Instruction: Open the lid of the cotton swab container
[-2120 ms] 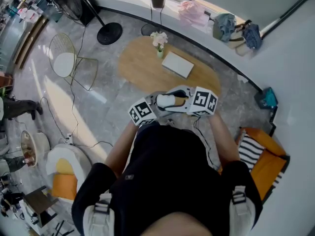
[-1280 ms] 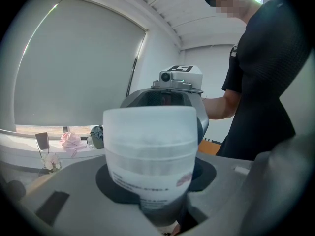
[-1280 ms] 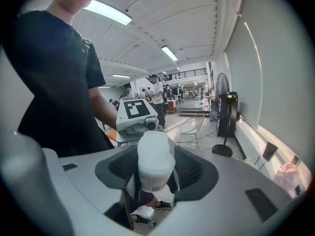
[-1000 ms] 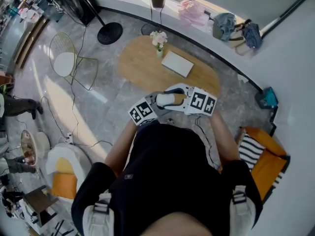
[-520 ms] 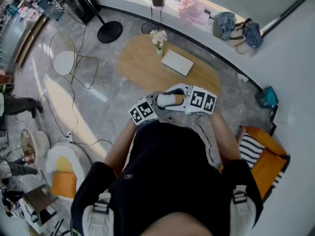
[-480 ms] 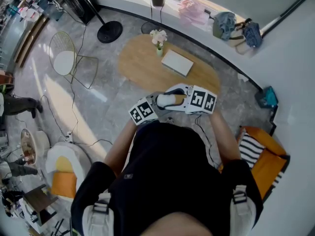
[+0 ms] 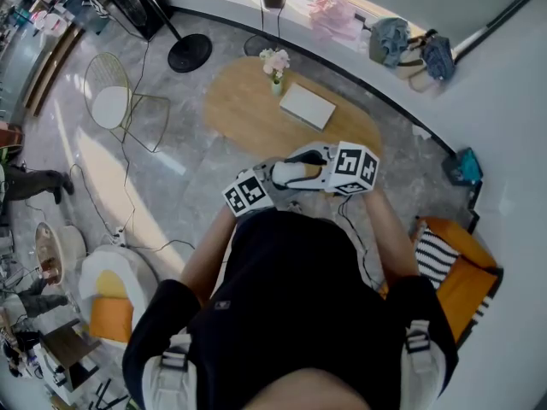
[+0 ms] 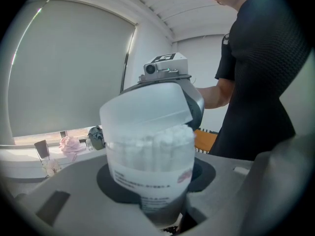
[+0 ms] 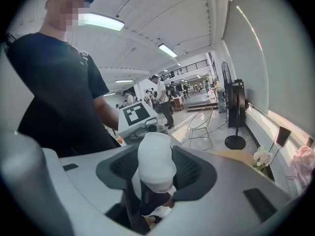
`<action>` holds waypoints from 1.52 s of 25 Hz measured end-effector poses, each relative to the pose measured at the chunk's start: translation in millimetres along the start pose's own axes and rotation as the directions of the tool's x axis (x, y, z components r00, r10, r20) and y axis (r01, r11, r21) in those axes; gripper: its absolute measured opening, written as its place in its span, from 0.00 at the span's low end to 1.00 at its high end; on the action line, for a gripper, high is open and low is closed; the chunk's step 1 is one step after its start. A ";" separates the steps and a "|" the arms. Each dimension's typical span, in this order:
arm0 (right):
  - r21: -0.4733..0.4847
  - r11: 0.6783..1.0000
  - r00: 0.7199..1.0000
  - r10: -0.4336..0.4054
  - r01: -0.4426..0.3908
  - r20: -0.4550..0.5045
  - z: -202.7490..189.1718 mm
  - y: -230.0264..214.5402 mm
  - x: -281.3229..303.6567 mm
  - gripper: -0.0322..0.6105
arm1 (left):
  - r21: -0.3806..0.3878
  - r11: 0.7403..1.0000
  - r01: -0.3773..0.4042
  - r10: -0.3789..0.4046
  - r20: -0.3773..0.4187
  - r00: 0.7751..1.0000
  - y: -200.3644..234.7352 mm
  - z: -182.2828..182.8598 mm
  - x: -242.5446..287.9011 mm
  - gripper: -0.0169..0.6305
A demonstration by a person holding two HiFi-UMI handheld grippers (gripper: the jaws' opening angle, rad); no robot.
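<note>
The cotton swab container (image 8: 150, 168) is a clear round tub packed with white swabs, standing upright between my left gripper's (image 8: 157, 208) jaws, which are shut on its lower body. Its frosted white lid (image 8: 145, 107) sits tilted on top, its right edge raised off the swabs. My right gripper (image 9: 157, 178) comes from the opposite side and is shut on that lid (image 9: 156, 159). In the head view both grippers meet in front of the person's chest, left gripper (image 7: 282, 180) and right gripper (image 7: 309, 166) around the container (image 7: 295, 174).
Below lies an oval wooden table (image 7: 248, 114) with a flower vase (image 7: 276, 65) and a white flat box (image 7: 308, 108). A wire chair (image 7: 111, 105) and a fan base (image 7: 190, 56) stand to the left, an orange seat (image 7: 461, 284) to the right.
In the head view the right gripper's marker cube has rolled and risen a little. The left gripper and the container stay where they were.
</note>
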State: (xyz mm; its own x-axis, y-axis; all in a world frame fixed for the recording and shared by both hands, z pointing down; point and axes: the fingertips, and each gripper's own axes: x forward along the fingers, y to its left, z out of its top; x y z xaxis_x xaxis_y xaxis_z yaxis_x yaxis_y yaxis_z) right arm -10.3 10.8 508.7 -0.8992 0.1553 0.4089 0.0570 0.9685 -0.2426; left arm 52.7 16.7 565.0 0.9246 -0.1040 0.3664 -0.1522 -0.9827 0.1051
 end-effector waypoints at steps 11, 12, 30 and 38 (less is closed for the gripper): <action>0.020 0.999 0.989 0.040 -0.043 0.139 12.3 1.5 -5.1 0.37 | -0.014 1.000 0.013 -0.012 0.072 0.997 -1.6 14.6 -8.0 0.32; 0.017 0.999 0.989 0.039 -0.042 0.140 12.6 1.9 -4.7 0.37 | -0.011 1.000 0.013 -0.012 0.070 0.997 -1.9 14.0 -8.7 0.32; 0.009 1.000 0.979 -0.013 0.012 0.201 29.7 -19.1 -8.6 0.35 | -0.042 0.999 -0.011 0.014 0.065 0.998 4.2 1.6 -16.0 0.32; 0.033 0.997 0.971 -0.073 0.067 0.227 34.9 -33.8 -14.6 0.35 | -0.035 0.999 -0.018 0.020 0.056 0.998 4.5 0.3 -16.5 0.32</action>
State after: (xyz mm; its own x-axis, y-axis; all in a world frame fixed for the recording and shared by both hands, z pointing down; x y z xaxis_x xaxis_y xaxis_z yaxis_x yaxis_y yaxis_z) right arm -14.2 -31.0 480.2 -0.9760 0.0358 0.2147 -0.0179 0.9698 -0.2432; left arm 36.9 13.9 559.2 0.9395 -0.1316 0.3162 -0.1807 -0.9747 0.1313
